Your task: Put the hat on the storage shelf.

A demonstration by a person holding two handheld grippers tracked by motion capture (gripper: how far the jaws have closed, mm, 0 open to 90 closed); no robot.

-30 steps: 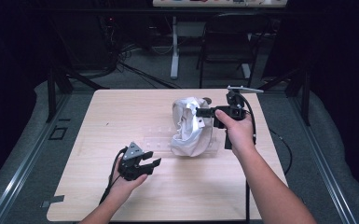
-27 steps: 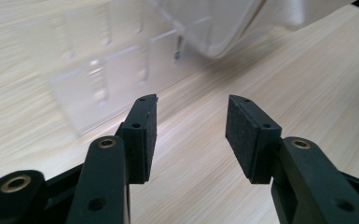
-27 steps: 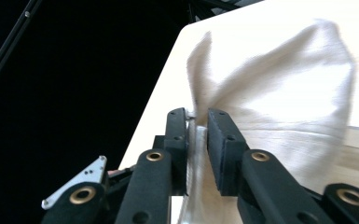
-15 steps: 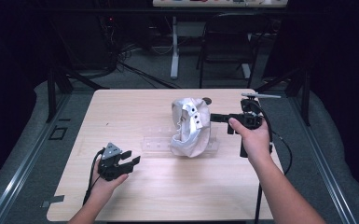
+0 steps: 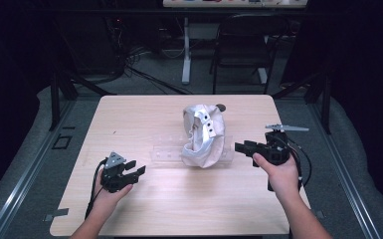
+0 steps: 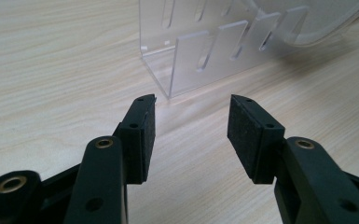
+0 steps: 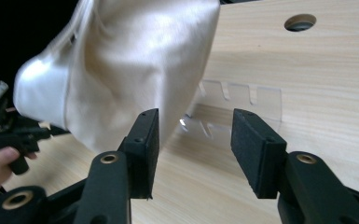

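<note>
My right gripper (image 5: 242, 148), center right, jaws just opening, spread, nothing between them, near the cream bag (image 5: 204, 134) at frame center on a clear slotted rack (image 5: 166, 153). Left gripper (image 5: 135, 172), lower left, spread, empty, over the surface (image 5: 129, 119). No readable writing.

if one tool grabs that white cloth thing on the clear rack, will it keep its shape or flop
The white cloth would likely flop: it drapes in soft folds over the clear rack. Its satin-like sheen in the right gripper view suggests it may slip between the pads. The rack looks light and thin-walled, so a tug might drag or tip it.
</note>
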